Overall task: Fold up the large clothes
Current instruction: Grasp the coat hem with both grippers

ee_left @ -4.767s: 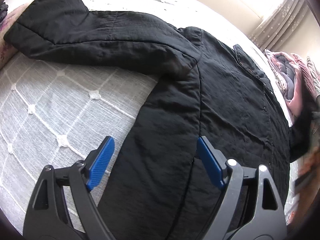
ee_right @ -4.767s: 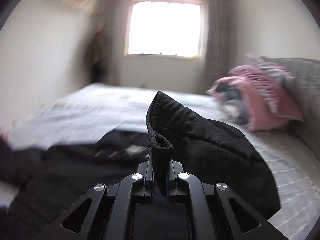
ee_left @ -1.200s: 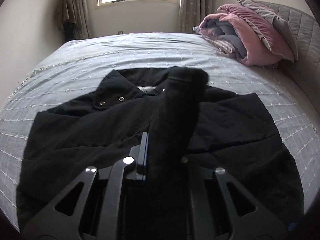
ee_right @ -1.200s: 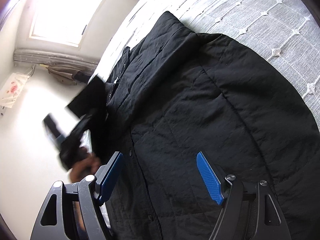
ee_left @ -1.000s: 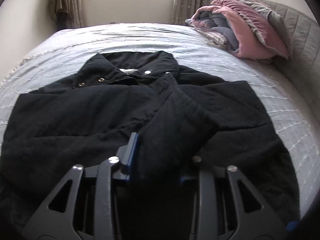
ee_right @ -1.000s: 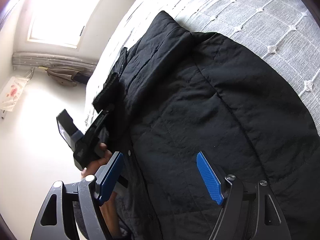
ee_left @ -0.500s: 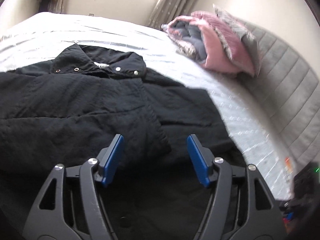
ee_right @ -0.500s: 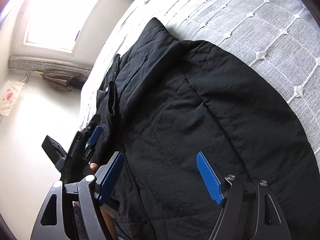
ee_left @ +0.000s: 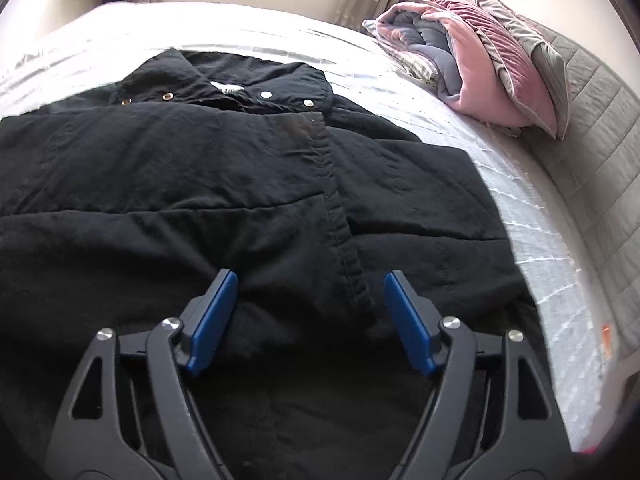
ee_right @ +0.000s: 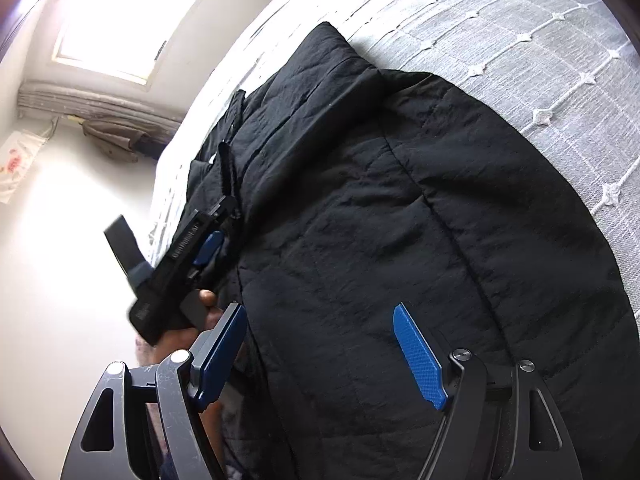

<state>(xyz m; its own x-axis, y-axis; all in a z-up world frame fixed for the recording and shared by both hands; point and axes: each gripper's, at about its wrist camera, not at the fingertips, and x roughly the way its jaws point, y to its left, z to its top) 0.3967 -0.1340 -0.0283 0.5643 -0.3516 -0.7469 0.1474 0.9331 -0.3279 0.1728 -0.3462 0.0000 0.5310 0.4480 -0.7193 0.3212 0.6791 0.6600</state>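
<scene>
Left gripper (ee_left: 308, 312): my jaws have just been opening and stand released over the coat; the sleeve's cuff (ee_left: 352, 276) lies loose between the pads, unpinched.
Coat (ee_left: 200, 184): black, spread flat on the bed (ee_left: 532, 216), collar (ee_left: 240, 80) at 12 o'clock, sleeve folded across the chest.
Bedding (ee_left: 480, 52): pink-grey pile at 1 o'clock, apart from the coat.
Right gripper (ee_right: 320, 340): released, jaws wide above the coat's quilted body, gripping nothing.
</scene>
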